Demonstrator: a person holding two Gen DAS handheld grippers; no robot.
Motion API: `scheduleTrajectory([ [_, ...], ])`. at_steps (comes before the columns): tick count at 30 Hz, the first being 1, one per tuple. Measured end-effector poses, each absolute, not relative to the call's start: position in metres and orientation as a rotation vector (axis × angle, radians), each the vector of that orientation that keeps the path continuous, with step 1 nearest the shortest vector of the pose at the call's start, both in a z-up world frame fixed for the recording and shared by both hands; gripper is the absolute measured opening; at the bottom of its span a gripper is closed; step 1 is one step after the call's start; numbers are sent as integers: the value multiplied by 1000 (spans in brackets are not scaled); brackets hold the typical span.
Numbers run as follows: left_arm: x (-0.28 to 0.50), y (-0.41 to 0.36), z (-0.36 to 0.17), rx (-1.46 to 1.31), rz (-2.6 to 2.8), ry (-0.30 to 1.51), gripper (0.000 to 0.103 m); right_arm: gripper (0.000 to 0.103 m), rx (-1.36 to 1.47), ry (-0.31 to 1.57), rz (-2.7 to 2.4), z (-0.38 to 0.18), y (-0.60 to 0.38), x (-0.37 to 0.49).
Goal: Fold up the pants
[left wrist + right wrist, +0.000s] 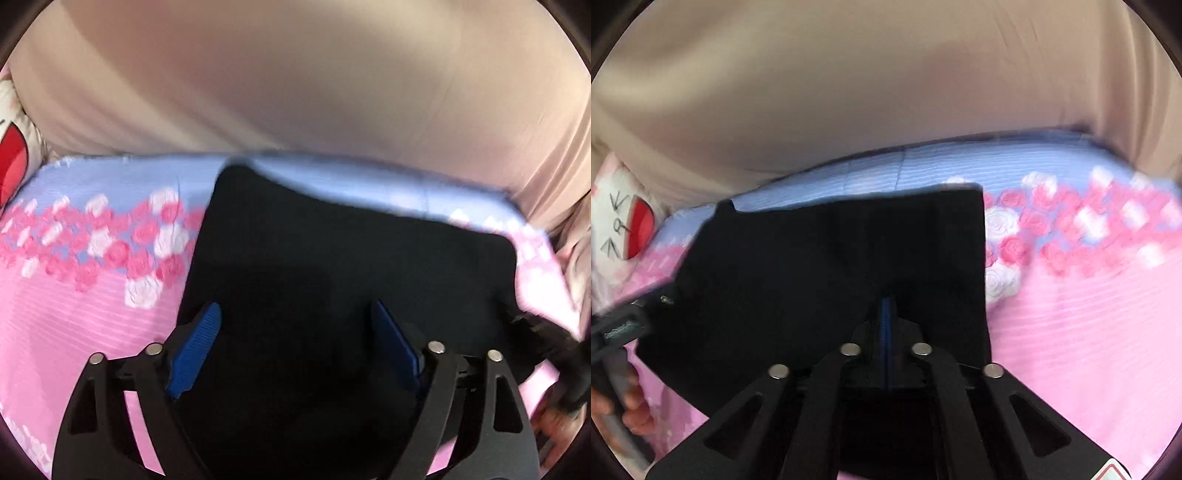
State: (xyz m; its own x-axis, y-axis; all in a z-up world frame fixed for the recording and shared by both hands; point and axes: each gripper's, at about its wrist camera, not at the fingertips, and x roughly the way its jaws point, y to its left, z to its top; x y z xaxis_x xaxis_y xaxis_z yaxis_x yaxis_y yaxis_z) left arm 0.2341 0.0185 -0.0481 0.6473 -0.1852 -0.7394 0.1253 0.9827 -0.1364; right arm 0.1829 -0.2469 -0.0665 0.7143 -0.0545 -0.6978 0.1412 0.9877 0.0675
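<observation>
Black pants (332, 258) lie folded in a flat block on a pink and blue floral bedsheet (74, 332). My left gripper (297, 332) hovers over their near part, open, with its blue pads (199, 343) wide apart and nothing pinched between them. In the right wrist view the same pants (812, 258) fill the middle. My right gripper (886, 317) is over their near right part, its blue pads pressed together. I cannot tell whether any cloth is caught between them. The other gripper shows at each view's edge.
A beige cloth wall (295, 74) rises behind the bed's far edge. A white cushion with a red patch (628, 229) lies at the far left. A hand (631, 406) holds the left gripper's handle. Rose-patterned sheet (1089, 314) stretches to the right.
</observation>
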Motion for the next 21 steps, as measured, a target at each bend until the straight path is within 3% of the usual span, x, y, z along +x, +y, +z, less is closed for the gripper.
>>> scheduleTrajectory([
  [3,225,17,-22,-56,-168,769,81,6,160,765,-119,-41,-240,183],
  [6,245,4,2,-59,-162,710,96,8,82,726,-77,-17,-212,210],
  [9,295,-11,-21,22,-104,805,96,0,20,797,-174,-38,-222,259],
  [12,317,3,-55,-20,-71,925,96,0,142,824,-216,-60,-262,273],
  [16,289,16,-37,-25,-77,847,95,12,184,752,-200,-34,-253,237],
  [21,253,25,-34,-23,-69,821,96,11,49,743,-186,-47,-224,186],
])
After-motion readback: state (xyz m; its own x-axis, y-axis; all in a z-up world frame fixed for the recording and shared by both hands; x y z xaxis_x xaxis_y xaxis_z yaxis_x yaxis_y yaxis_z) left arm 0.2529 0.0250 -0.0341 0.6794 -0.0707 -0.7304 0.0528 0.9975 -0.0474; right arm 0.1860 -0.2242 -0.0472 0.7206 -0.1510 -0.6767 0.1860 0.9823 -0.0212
